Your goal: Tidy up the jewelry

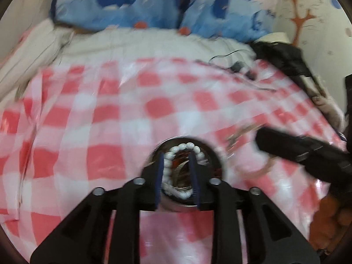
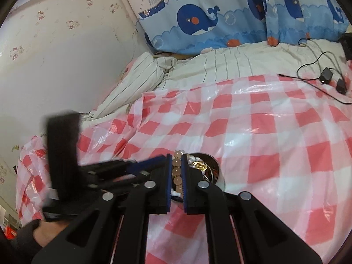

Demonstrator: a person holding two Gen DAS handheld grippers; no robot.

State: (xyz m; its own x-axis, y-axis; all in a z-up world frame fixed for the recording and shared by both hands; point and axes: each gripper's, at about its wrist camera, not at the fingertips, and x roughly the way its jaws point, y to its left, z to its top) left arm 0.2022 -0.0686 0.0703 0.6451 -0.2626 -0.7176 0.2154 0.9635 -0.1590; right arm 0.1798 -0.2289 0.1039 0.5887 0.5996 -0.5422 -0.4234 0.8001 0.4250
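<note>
White bead bracelet [image 1: 176, 165], looped

A round tin [image 2: 217, 171] sits on the checked sheet [image 2: 264, 132] near its front edge; a charger and cable [image 2: 325, 76] lie at its far right corner, pillows [image 2: 198, 19] behind.

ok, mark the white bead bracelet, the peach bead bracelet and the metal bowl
white bead bracelet [image 1: 183, 146], left wrist view, top of loop
peach bead bracelet [image 2: 176, 171], right wrist view, middle bead
metal bowl [image 2: 216, 165], right wrist view, right rim
</note>
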